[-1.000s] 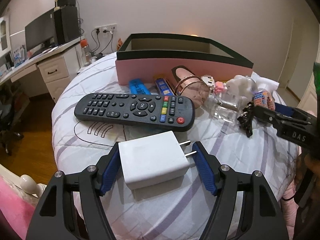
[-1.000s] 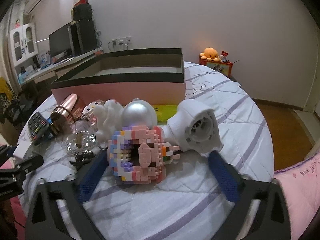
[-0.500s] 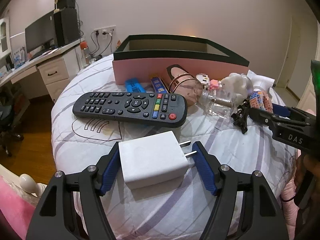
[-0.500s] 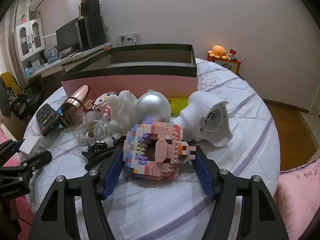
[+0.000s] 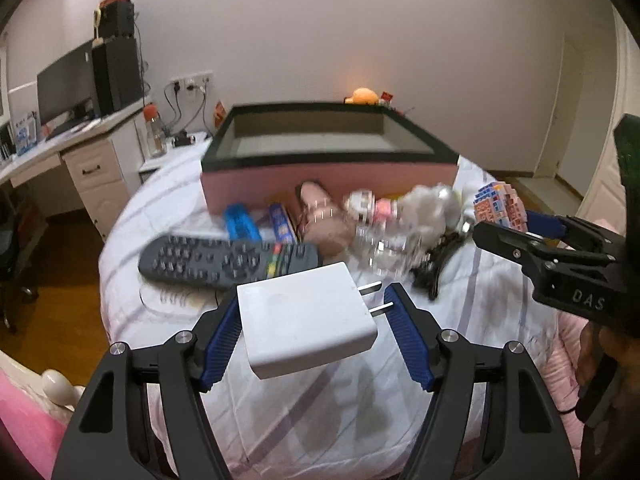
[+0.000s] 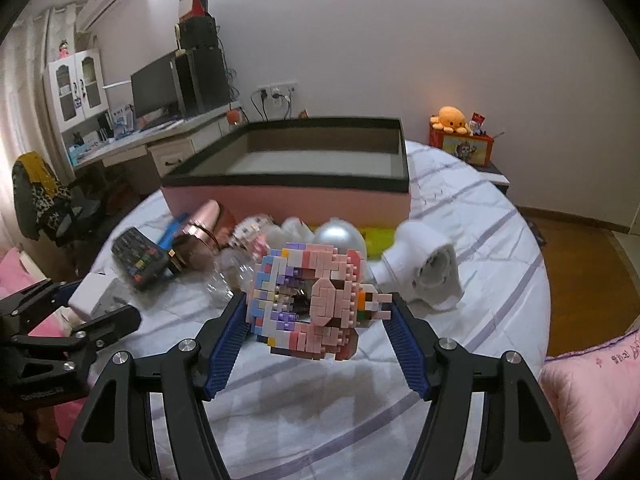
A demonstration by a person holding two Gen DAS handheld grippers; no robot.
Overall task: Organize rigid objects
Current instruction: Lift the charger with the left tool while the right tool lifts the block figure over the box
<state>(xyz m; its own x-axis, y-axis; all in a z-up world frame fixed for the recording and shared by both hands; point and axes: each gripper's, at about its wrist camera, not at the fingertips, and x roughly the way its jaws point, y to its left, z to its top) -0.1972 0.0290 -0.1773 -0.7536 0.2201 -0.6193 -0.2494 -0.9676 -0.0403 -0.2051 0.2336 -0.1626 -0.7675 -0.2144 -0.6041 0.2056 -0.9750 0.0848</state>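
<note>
Both tongs loaded and lifted off the bed: left tongs (image 5: 314, 322) clamp the charger (image 5: 306, 320), right tongs (image 6: 318, 316) clamp the brick donut (image 6: 310, 300); open box (image 6: 320, 196) lies straight ahead, beyond the clutter.

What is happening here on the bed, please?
A person is tidying loose things from the bed, with a gripper in each hand. The left gripper is shut on a white charger, held above the blanket. The right gripper is shut on a pink brick toy, also off the blanket. The pink box behind them looks empty. The remote and other items lie in front of it.
</note>
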